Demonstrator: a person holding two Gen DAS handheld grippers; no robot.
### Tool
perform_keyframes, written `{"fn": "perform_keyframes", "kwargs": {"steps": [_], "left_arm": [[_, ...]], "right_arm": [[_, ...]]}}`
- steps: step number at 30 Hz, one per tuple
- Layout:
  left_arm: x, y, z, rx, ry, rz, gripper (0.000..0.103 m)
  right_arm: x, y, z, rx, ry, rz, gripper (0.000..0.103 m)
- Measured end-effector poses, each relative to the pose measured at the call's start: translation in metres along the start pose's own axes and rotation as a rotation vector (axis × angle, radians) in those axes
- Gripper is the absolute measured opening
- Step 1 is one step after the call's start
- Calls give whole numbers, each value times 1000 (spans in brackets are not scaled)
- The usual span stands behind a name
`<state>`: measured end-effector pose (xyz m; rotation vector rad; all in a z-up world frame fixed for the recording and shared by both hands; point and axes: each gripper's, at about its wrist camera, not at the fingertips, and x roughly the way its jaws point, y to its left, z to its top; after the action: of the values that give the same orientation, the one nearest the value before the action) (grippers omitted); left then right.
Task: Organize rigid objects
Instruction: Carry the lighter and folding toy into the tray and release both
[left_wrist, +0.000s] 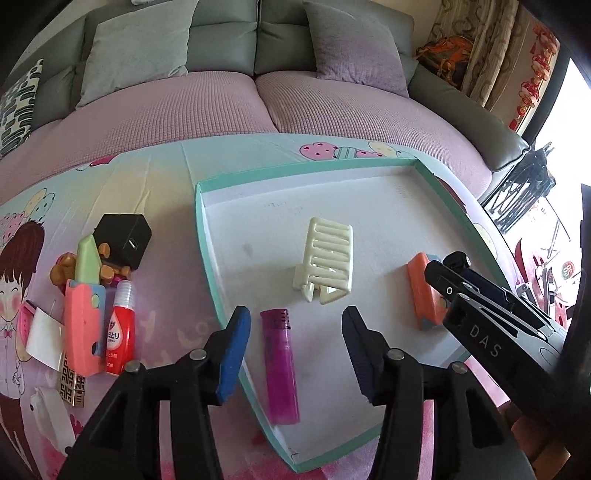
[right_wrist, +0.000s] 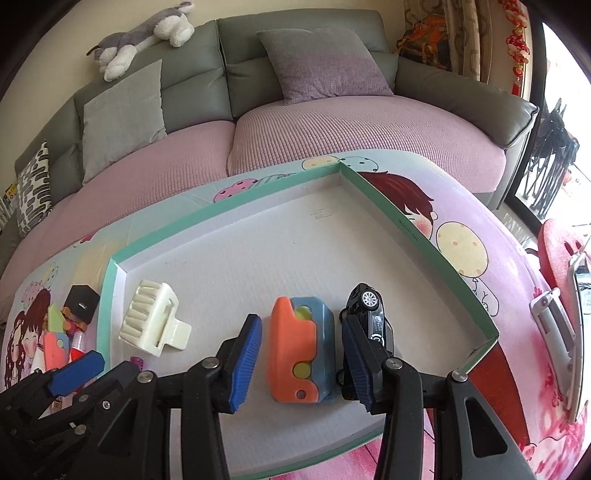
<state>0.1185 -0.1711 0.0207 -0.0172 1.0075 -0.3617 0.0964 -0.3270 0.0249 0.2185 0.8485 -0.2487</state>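
Your left gripper (left_wrist: 295, 343) stands released over the purple lighter (left_wrist: 279, 365) now lying inside the tray (left_wrist: 207, 229), while your right gripper (right_wrist: 301, 350), also unclenched, straddles the orange-and-blue toy (right_wrist: 301, 350) without pressing it, leaving both sorted.

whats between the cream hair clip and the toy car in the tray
The orange and blue block lies between the cream hair clip and the toy car, clearest in the right wrist view.
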Motion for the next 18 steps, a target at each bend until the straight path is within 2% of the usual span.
{"fn": "perform_keyframes", "kwargs": {"steps": [4,7,9,10,12,18], "left_arm": [[-12,9,0,-31,-24,6,57],[-18,20,2,-69,-47,30,64],[-23,28,2,-98,-61,45,69],[-23,33,3,-114,-68,56,74],[-25,42,2,-147,-75,89,80],[-25,71,-1,-246,-89,160,82]], "right_arm": [[-5,1,2,-2,-17,5,58],[-10,3,3,-8,-35,5,69],[-11,5,3,-14,-42,2,81],[-11,6,3,-17,-43,-5,85],[-10,8,3,-27,-43,-20,103],[-7,14,1,-58,-42,-22,103]]}}
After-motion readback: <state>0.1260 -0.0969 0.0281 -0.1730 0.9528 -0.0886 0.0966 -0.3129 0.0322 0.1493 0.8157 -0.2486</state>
